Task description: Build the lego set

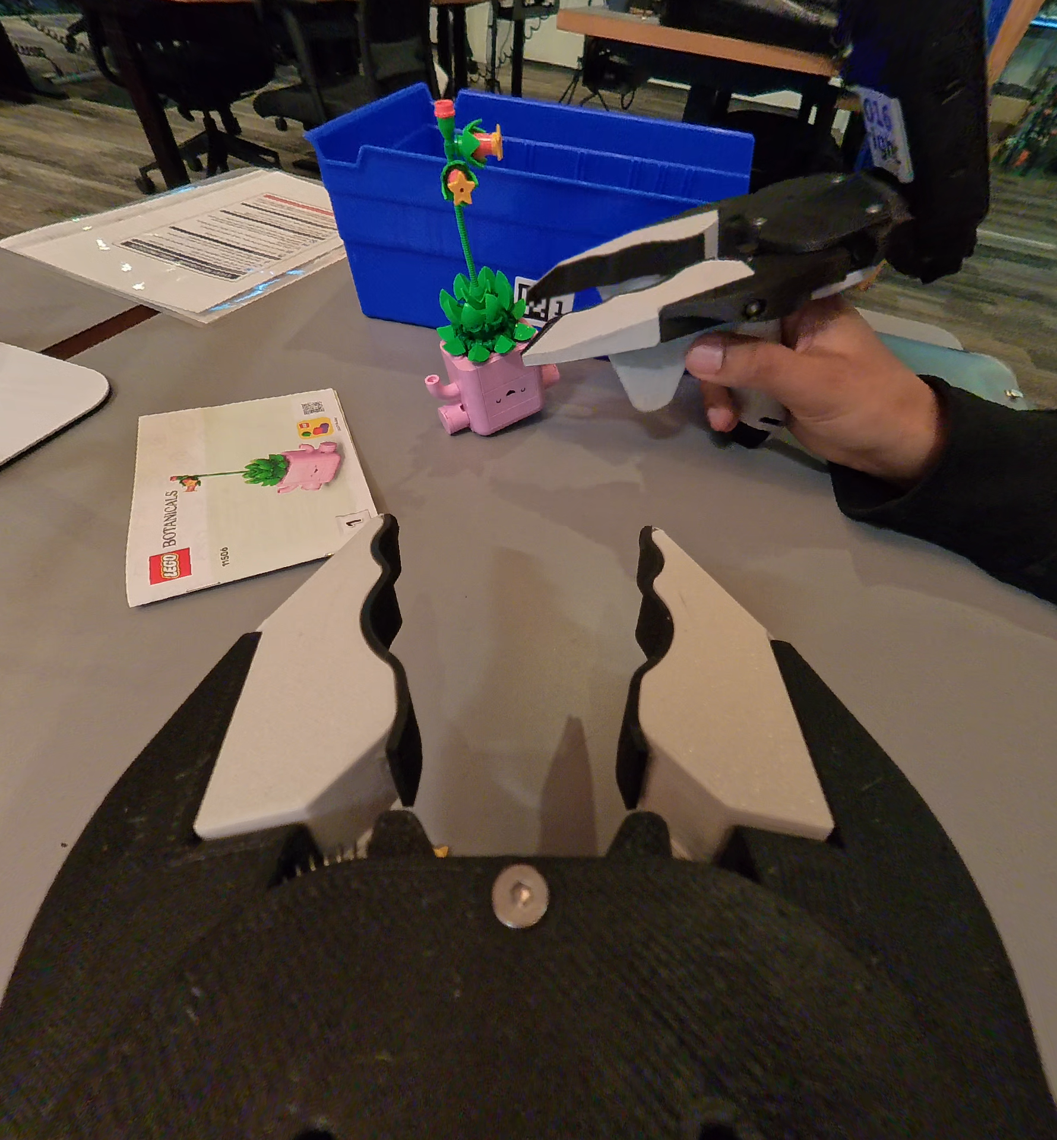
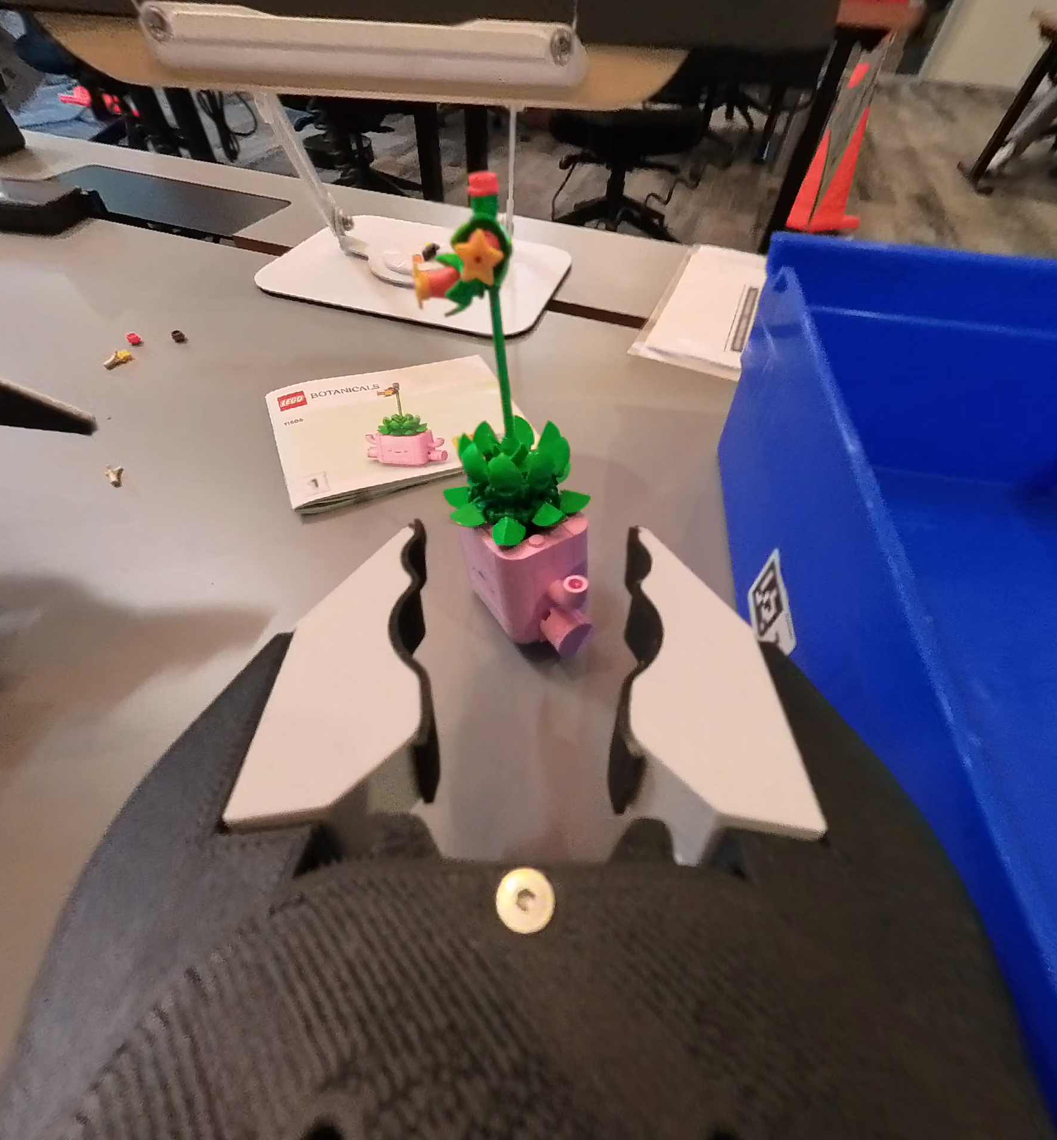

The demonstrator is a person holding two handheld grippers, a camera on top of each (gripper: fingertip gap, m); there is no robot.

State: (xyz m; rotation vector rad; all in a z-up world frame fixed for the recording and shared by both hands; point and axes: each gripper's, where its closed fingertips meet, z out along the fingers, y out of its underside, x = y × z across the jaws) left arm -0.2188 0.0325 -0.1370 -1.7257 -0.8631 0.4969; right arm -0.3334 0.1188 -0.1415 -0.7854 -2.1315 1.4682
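Note:
A lego plant (image 1: 489,364) stands upright on the grey table (image 1: 514,493): a pink cube pot with a face, green leaves, a thin green stem and orange and red flowers (image 1: 461,185) on top. My left gripper (image 1: 520,530) is open and empty, well short of the plant. My right gripper (image 2: 523,533) is open, its jaws either side of the pink pot (image 2: 526,586) without touching it. In the left wrist view the right gripper (image 1: 532,321) comes in from the right, tips by the leaves.
A blue bin (image 1: 538,203) stands right behind the plant, close on the right in the right wrist view (image 2: 945,493). The instruction booklet (image 1: 236,493) lies left of it. Small loose pieces (image 2: 120,358) lie far left. A white lamp base (image 2: 328,271) and a plastic-sleeved sheet (image 1: 193,240) lie behind.

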